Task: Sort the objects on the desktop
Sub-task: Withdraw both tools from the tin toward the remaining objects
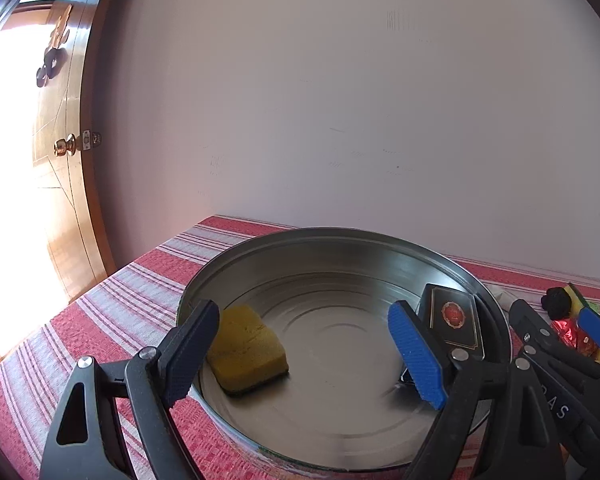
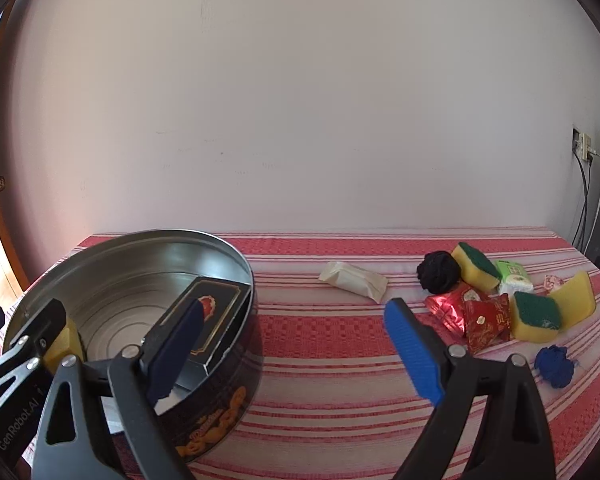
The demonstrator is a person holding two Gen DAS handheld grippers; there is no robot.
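A round metal tin (image 1: pixel 380 240) (image 2: pixel 236 256) stands on the red striped tablecloth. Inside lie a yellow sponge (image 1: pixel 246 348) at the left and a black box (image 1: pixel 456 316) (image 2: pixel 216 316) leaning on the right wall. My left gripper (image 1: pixel 304 356) is open and empty over the tin's near rim. My right gripper (image 2: pixel 296 352) is open and empty, its left finger over the tin's right edge. To the right lie loose items: a black ball (image 2: pixel 438 272), sponges (image 2: pixel 476 266) (image 2: pixel 536 316) (image 2: pixel 576 298), red packets (image 2: pixel 470 314), a blue ball (image 2: pixel 556 366), a white tissue pack (image 2: pixel 354 280).
A wall runs close behind the table. A wooden door (image 1: pixel 66 184) stands at the far left. The table's left edge (image 1: pixel 32 332) is near the tin. A wall socket with cables (image 2: pixel 586 152) is at the far right. A green-white pack (image 2: pixel 514 276) lies among the sponges.
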